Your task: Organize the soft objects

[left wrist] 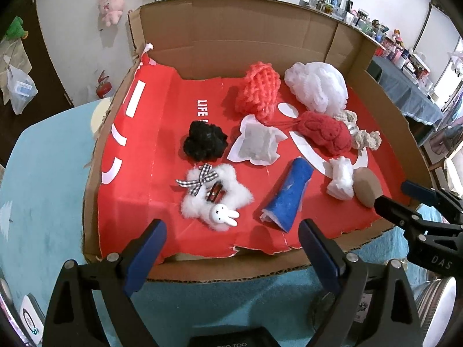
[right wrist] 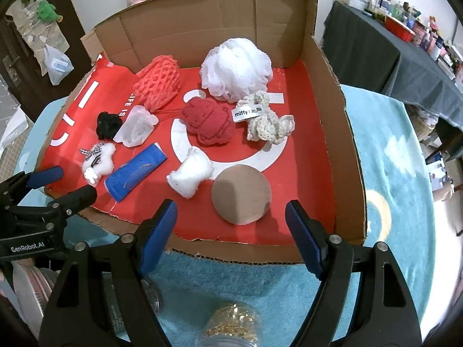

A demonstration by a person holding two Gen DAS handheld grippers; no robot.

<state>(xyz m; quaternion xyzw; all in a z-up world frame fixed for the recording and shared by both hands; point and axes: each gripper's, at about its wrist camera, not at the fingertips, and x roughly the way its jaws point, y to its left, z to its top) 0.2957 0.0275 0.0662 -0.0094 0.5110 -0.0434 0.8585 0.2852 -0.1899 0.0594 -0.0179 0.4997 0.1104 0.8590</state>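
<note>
Several soft things lie in a shallow cardboard box (left wrist: 115,254) (right wrist: 344,144) lined with red paper. Among them are a white mesh pouf (left wrist: 317,85) (right wrist: 237,68), a coral net pouch (left wrist: 259,89) (right wrist: 159,85), a red knitted piece (left wrist: 324,133) (right wrist: 209,125), a cream crochet piece (right wrist: 269,123), a black fluffy scrunchie (left wrist: 204,140) (right wrist: 107,125), a white fluffy bunny clip (left wrist: 215,196) (right wrist: 97,160), a blue sponge roll (left wrist: 286,195) (right wrist: 136,172), a white cotton wad (left wrist: 341,177) (right wrist: 191,175) and a brown round puff (left wrist: 367,186) (right wrist: 241,193). My left gripper (left wrist: 233,248) (right wrist: 73,183) stands open at the box's near edge before the bunny clip and blue roll. My right gripper (right wrist: 231,234) (left wrist: 395,195) is open just in front of the brown puff, holding nothing.
The box rests on a light blue cloth (right wrist: 399,173). A clear jar with gold bits (right wrist: 231,326) sits below the right gripper. A dark-covered table (right wrist: 376,55) with many small items stands at the right. Plush toys (left wrist: 111,5) hang on the back wall.
</note>
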